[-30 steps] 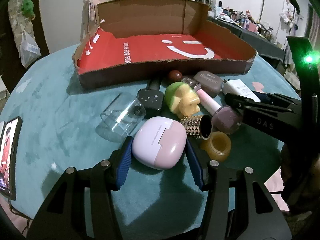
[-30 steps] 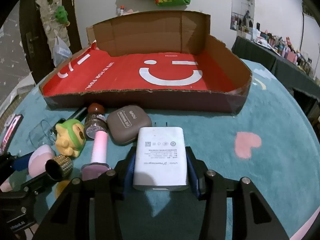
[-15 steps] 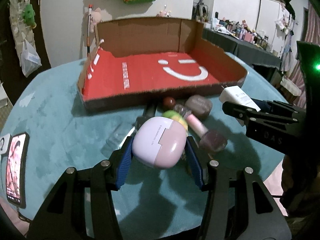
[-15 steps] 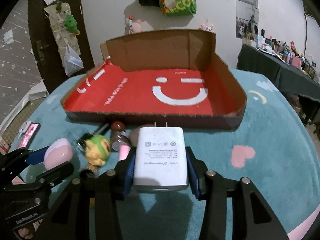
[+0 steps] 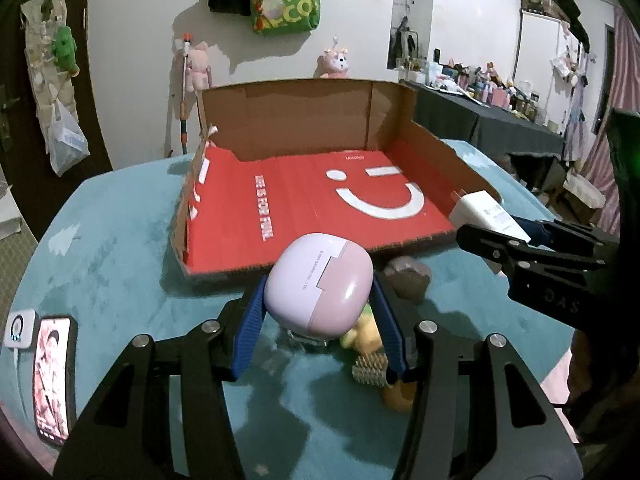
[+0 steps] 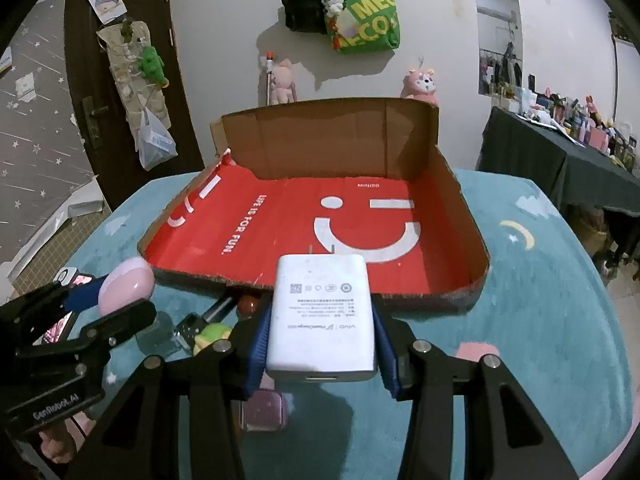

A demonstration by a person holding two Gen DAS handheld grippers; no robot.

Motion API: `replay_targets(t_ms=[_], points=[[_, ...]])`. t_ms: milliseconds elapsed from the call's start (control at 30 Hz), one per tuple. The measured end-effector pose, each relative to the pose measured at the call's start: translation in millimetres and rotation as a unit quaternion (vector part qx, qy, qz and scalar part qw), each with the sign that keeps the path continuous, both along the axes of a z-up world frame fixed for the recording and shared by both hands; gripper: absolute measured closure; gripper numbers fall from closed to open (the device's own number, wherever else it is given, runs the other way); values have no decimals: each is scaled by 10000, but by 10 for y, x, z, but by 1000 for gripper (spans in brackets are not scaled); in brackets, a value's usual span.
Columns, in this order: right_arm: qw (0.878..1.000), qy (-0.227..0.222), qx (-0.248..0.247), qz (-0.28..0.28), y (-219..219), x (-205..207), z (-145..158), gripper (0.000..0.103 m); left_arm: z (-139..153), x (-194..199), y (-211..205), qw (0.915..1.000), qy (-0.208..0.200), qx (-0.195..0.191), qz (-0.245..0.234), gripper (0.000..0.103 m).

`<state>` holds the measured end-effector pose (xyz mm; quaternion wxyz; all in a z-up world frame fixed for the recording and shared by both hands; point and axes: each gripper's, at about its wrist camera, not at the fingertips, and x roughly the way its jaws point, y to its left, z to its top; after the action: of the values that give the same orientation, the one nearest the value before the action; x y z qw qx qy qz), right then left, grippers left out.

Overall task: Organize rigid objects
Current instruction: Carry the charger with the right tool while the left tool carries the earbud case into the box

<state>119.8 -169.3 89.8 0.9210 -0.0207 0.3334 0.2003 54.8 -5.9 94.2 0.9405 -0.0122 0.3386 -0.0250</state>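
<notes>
A: Starting at the far left. Anything beside the left tool (image 5: 316, 292)?

B: Only a phone (image 5: 52, 376), lit, lying low and to the tool's left, well apart. Probably no part of the job.

A: And the tool itself?

B: Pinching the pink earbud case (image 5: 320, 280), blue pads pressed on both flanks. Up off the tabletop (image 5: 100, 240) now, not resting on it as a second ago. No change in the pinch meanwhile.

A: Beneath it, and to its right?

B: Leftovers, all down on the tabletop. A yellow-green toy (image 5: 360, 332) and a gold ribbed cap (image 5: 370, 368) under the right finger. A brown case (image 5: 408, 280) just beyond that finger. Too blurred to say more.

A: Further right?

B: Right tool (image 6: 322, 312), clamped on the white charger (image 6: 324, 280), prongs pointing forward. Raised likewise since a second ago, with the same steady squeeze. A nail polish bottle (image 6: 264, 408) lying below its left finger.

A: And the cardboard box (image 6: 332, 136)?

B: Ahead of and below both tools, near rim just past the fingertips. Red floor bare, nothing inside yet.

A: Meaning for the task?

B: Both pick-ups seemingly done, and the carry under way. Next, likely forward over the low front wall, then down and release. Worth keeping case and charger apart on landing. Several pieces left on the tabletop, so early in the sorting.
</notes>
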Motion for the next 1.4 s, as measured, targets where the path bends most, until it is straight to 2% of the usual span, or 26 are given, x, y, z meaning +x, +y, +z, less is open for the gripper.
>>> replay_targets(t_ms=[433, 700, 967, 1400], points=[[10000, -56, -75, 24, 81, 328, 117, 54, 149, 460, 182, 9997, -186, 55, 125, 53], [9999, 51, -143, 18, 140, 602, 90, 54, 158, 789, 300, 9997, -138, 47, 199, 53], [9994, 203, -271, 2, 208, 916, -5, 54, 36, 1110, 315, 9998, 82, -11, 191, 53], [9974, 523, -489, -85, 272, 1331, -256, 54, -339, 1533, 356, 9974, 671, -47, 249, 53]])
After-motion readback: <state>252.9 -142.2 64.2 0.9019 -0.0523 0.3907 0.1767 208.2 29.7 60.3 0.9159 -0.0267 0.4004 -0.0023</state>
